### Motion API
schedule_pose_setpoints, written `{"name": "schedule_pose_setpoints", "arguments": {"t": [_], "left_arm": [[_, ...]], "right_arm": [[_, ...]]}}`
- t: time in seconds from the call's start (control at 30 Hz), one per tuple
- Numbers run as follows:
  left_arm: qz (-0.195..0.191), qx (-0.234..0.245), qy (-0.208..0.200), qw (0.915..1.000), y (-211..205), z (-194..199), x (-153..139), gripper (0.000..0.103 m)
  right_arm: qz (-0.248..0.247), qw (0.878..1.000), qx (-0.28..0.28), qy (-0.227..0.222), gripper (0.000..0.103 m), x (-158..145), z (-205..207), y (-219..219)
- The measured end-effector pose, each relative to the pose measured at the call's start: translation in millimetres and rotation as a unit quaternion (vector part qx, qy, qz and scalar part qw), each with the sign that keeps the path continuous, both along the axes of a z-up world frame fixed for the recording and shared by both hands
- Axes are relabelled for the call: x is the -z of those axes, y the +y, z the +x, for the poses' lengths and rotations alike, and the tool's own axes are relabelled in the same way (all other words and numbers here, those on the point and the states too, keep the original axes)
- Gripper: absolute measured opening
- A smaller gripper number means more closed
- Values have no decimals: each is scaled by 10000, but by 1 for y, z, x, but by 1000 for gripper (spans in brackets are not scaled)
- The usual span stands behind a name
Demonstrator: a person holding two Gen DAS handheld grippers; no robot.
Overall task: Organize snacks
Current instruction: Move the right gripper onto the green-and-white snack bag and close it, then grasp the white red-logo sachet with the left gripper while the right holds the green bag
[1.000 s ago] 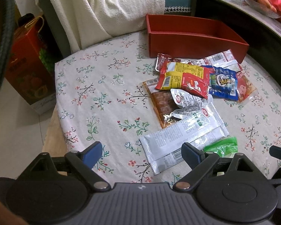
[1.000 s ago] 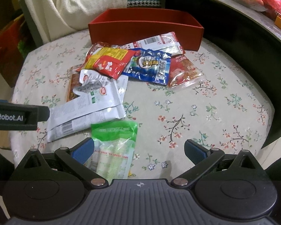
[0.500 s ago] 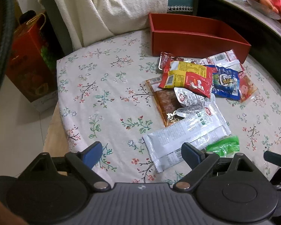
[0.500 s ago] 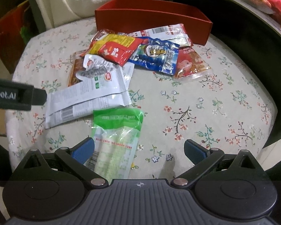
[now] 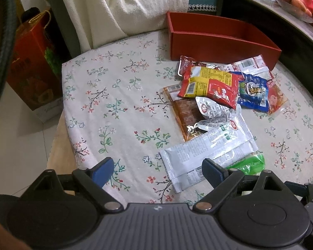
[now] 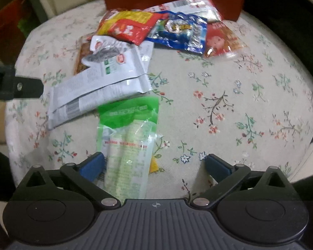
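Note:
Several snack packets lie in a pile on the floral tablecloth (image 5: 119,104): a silver-white packet (image 5: 206,152) (image 6: 98,87), a red-yellow bag (image 5: 210,85) (image 6: 127,25), a blue bag (image 5: 254,93) (image 6: 179,31), a brown packet (image 5: 185,114) and a green-topped clear packet (image 6: 127,137) (image 5: 248,164). A red box (image 5: 221,39) (image 6: 223,2) stands open behind the pile. My left gripper (image 5: 158,170) is open and empty at the near table edge, beside the silver packet. My right gripper (image 6: 154,164) is open, low over the table, with the green packet lying between its fingers.
A white-covered sofa (image 5: 123,6) stands behind the table. A red gift bag (image 5: 33,66) sits on the floor at the left. A dark side table (image 5: 281,14) with a fruit dish (image 5: 294,2) runs along the right. The left gripper's body (image 6: 12,83) shows at the left of the right wrist view.
My right gripper has moved forward and down, so the green packet now lies between its open fingers. My left gripper has drifted slightly left and stays open.

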State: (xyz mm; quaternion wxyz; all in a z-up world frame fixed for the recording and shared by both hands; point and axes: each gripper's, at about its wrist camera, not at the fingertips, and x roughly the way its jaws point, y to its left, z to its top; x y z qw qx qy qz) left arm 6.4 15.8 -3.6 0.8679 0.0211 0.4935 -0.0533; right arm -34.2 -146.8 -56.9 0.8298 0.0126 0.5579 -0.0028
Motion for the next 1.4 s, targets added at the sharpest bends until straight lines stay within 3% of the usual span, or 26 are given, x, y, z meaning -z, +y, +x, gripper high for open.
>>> {"name": "schedule_pose_setpoints", "arguments": {"t": [0.13,0.2,0.27,0.43,0.57,0.67,0.9,1.07,1.13,1.23,1.4], "left_arm": [[67,-12,-5,10000,1,5,0,86],[123,35,14,9999,0,7,1,86],[183,277,-23,9994,-5,6,1,86],[719,1120,-252,9908,-30,4,0,86],[1160,1297,107,9847,-35,15,7,86],[1347,1218,341,9828,-37,19,9,86],[1668,1097,367,9792,-49,14,3,86],[1721,1031,412,9788,-50,14,-1,86],[1753,1067,364,9780,-52,13,-1,86],[1699,1155,313,9782,-53,13,0,86],[1640,1377,393,9760,-53,19,8,86]], "right_arm": [[-148,9992,-367,-68,103,1,-5,7],[-316,9954,-877,-201,99,1,-11,18],[-282,9919,-1211,-242,88,-1,-12,24],[-184,9895,-1417,-210,80,-6,-9,23],[-168,9912,-1304,-175,86,-3,-6,29],[-89,9938,-1107,-103,102,2,-7,25],[33,9900,-1400,-162,103,3,-9,24],[220,9917,-1184,-448,63,-12,-10,1],[366,9929,-1039,-446,56,-15,-6,-9],[616,9930,-932,-373,55,-17,0,-20],[567,9932,-954,-364,54,-18,6,-26]]}}
